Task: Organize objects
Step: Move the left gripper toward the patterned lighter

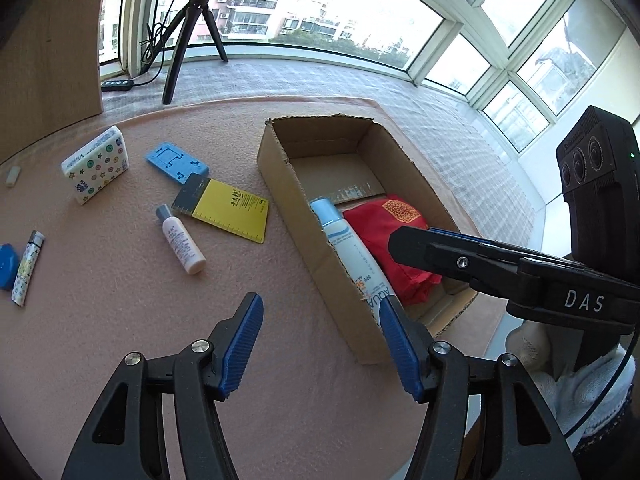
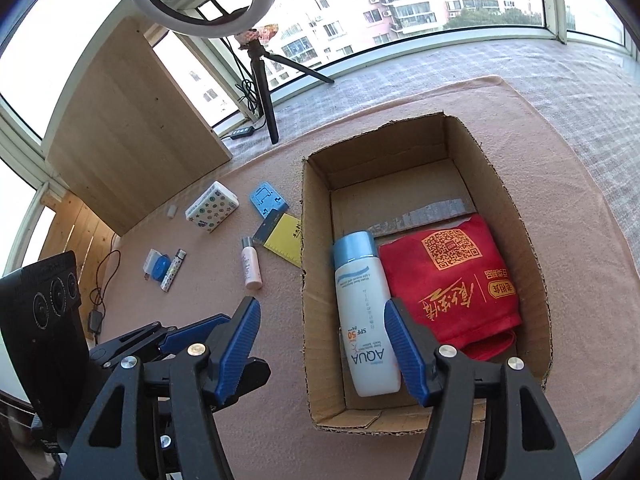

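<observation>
Both grippers are nearest to my cameras, and both have the blue pads spread apart with nothing between them: the left gripper (image 1: pixel 321 344) and the right gripper (image 2: pixel 322 346). Two things already lie in the cardboard box (image 2: pixel 316 272): the sunscreen bottle (image 2: pixel 366 316) and the red cloth (image 2: pixel 452 284). I judge the task maybe one third done. On the mat at 10 o'clock remain the small pink bottle (image 1: pixel 182 242), yellow card (image 1: pixel 230 210), blue holder (image 1: pixel 176 160), patterned pack (image 1: pixel 96 164) and lighter (image 1: pixel 27 268). My right gripper hangs above the box; my left one is over the mat beside it.
</observation>
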`<state>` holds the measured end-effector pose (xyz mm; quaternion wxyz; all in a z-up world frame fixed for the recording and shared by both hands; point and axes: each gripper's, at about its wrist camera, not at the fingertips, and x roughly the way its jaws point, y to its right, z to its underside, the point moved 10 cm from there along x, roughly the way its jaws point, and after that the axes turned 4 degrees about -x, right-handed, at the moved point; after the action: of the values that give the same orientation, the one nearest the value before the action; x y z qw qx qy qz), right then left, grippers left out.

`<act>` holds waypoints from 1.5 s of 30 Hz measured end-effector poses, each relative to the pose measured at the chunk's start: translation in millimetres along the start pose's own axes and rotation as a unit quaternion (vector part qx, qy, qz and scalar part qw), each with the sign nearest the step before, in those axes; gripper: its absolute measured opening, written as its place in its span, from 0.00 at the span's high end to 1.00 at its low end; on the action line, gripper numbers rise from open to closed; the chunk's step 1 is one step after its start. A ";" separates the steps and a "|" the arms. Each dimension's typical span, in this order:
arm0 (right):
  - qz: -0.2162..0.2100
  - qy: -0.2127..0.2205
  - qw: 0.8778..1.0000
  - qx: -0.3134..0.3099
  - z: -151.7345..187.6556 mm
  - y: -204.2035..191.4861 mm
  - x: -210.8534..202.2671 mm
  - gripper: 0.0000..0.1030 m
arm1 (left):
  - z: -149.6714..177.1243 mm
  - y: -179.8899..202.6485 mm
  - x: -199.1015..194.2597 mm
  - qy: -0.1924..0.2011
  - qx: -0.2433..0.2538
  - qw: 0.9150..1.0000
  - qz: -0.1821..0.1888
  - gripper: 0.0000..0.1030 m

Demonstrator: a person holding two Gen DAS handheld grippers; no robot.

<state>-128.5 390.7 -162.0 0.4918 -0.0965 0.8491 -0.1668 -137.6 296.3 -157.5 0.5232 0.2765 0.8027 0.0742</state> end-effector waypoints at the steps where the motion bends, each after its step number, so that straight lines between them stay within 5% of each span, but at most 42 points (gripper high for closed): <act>1: -0.004 -0.003 1.000 -0.003 0.3 -5.8 2.2 0.41 | 1.4 -9.7 -4.4 0.002 -0.006 1.000 -0.005 0.37; 17: -0.046 -0.031 0.998 -0.034 5.4 -88.2 38.4 0.41 | -0.3 -164.9 -70.9 0.030 -0.094 0.992 -0.081 0.34; 27: -0.042 -0.035 0.998 -0.038 7.9 -112.7 37.1 0.41 | -31.2 -249.9 -61.1 0.008 -0.127 0.986 -0.111 0.40; 35: -0.038 -0.046 0.998 -0.020 19.5 -107.0 41.2 0.41 | -46.1 -291.7 -32.2 -0.005 -0.161 0.982 -0.100 0.54; 45: -0.025 -0.058 0.998 -0.001 35.2 -94.3 42.6 0.41 | -62.5 -302.2 -4.1 -0.023 -0.133 0.983 -0.124 0.54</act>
<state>-119.1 282.8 -176.7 0.5358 -0.1281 0.8166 -0.1724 -302.2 52.2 -250.1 0.5789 0.1042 0.8014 0.1081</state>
